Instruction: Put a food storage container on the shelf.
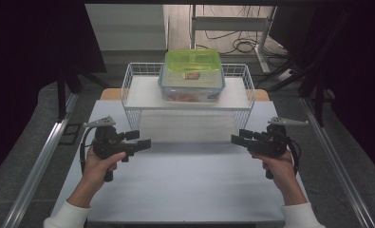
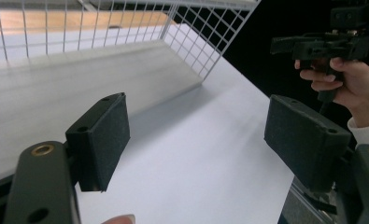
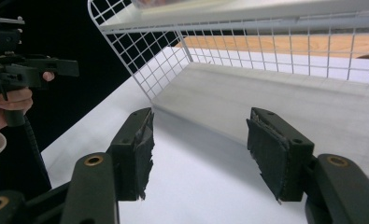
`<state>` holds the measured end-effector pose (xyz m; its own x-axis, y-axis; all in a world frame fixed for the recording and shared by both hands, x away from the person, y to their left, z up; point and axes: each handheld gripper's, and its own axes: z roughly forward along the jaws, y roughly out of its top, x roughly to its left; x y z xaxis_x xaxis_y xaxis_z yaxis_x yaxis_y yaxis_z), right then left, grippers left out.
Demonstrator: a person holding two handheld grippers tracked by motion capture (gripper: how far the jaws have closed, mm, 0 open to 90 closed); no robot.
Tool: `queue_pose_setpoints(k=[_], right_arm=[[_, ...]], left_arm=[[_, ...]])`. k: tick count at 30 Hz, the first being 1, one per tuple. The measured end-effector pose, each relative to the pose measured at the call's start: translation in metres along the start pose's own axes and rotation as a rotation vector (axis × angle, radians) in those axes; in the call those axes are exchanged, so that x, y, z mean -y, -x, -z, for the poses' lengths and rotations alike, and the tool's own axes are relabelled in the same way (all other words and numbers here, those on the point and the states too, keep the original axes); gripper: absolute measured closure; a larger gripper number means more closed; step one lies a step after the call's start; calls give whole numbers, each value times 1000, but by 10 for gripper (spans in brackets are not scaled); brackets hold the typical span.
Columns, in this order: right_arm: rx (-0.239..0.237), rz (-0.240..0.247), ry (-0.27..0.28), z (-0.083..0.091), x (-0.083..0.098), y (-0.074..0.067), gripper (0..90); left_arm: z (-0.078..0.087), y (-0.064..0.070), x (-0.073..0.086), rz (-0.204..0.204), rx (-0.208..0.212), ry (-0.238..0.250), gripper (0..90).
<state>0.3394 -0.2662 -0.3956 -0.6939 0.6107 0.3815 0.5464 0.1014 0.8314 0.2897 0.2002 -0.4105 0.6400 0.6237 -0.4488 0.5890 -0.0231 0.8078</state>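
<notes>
A clear food box with a lime-green lid (image 1: 192, 71) stands on the top shelf of a white wire rack (image 1: 126, 91) at the back of the table. My left gripper (image 1: 141, 139) hovers low over the white table (image 1: 185, 185), just in front of the rack's left end. It points right, and its jaws stand open on nothing (image 2: 196, 140). In a mirrored pose at the rack's right end, my right gripper (image 1: 237, 138) points left, open and empty (image 3: 198, 149). Each gripper view shows the rack's lower shelf (image 2: 79, 74) (image 3: 285, 93) ahead.
The other hand and its gripper appear far off in each gripper view (image 2: 313, 46) (image 3: 28, 70). Metal rails (image 1: 42, 156) run along both sides of the table. Dark curtains flank the area, and cables lie on the floor behind the rack.
</notes>
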Motion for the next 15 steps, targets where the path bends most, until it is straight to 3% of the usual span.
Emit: queue_pose_setpoints(k=[7,15], right_arm=[[2,3,-11,-4,10,-1,400],[17,-1,-15,-3,14,1,378]], left_arm=[[-2,2,9,-19,-3,-12,220],[-3,-1,14,-9,12,-29,220]])
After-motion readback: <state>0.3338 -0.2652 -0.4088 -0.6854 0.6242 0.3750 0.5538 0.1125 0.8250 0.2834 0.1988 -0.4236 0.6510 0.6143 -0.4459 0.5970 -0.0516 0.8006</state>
